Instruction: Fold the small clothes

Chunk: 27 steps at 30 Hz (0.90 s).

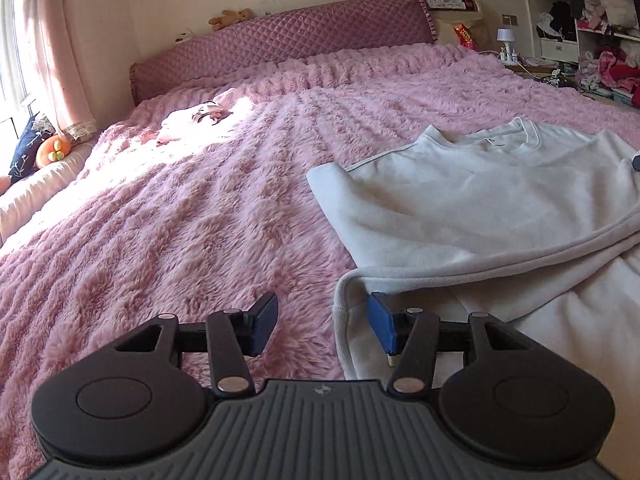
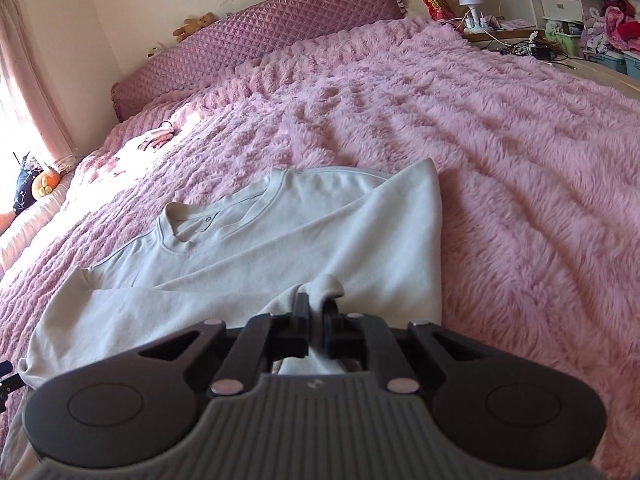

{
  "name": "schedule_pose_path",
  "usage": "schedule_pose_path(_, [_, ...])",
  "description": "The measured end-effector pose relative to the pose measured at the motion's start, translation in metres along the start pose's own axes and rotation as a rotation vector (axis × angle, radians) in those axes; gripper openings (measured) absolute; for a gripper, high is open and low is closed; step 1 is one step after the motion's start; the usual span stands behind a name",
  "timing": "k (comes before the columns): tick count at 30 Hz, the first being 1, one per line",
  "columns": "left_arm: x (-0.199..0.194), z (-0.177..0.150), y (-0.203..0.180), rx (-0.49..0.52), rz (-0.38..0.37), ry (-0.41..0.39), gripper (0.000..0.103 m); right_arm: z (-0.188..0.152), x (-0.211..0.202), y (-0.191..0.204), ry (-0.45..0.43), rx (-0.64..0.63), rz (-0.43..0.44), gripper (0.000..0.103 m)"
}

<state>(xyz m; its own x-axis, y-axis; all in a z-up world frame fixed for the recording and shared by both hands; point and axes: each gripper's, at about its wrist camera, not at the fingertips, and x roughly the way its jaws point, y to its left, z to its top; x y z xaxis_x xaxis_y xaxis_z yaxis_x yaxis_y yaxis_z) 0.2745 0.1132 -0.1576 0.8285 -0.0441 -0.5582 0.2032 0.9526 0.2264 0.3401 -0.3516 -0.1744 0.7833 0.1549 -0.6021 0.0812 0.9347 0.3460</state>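
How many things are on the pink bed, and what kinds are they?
White shirts: 1
Small pale clothes by the window: 1
Teddy bears on the headboard: 1
Total: 3

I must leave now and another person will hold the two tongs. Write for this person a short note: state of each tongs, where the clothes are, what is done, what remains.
Right tongs: shut on a pinch of the white sweatshirt, near its bottom edge.
Left tongs: open, holding nothing; one blue pad sits at the ribbed hem on the sweatshirt's other side, the other pad over the pink blanket.
Sweatshirt lies on the blanket, collar toward the headboard. Sleeves appear already folded across the body.
Left to do: close the left tongs on the hem, then probably carry the bottom up toward the collar.
A small pale garment lies far off in the sunlight, not yet folded.
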Motion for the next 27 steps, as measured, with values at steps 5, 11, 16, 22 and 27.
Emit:
schedule_pose_path(5, [0.015,-0.001,0.0,0.065,-0.054,0.016,0.029,0.001,-0.004,0.0,0.004,0.001,0.002,0.001])
schedule_pose_path(11, [0.002,-0.005,-0.011,0.16,-0.045,-0.065,0.007,0.005,-0.007,-0.002,-0.016,0.079,0.015,0.001])
schedule_pose_path(16, [-0.016,-0.012,-0.009,-0.008,0.025,-0.128,0.007,0.032,-0.038,0.008,-0.189,0.104,0.044,0.0])
schedule_pose_path(22, [0.0,-0.021,-0.026,-0.015,0.085,-0.048,0.007,0.04,-0.039,0.002,-0.194,0.082,-0.037,0.0])
schedule_pose_path(27, [0.005,-0.019,-0.026,0.008,0.08,-0.001,0.007,0.008,-0.011,-0.019,-0.066,0.114,-0.125,0.001])
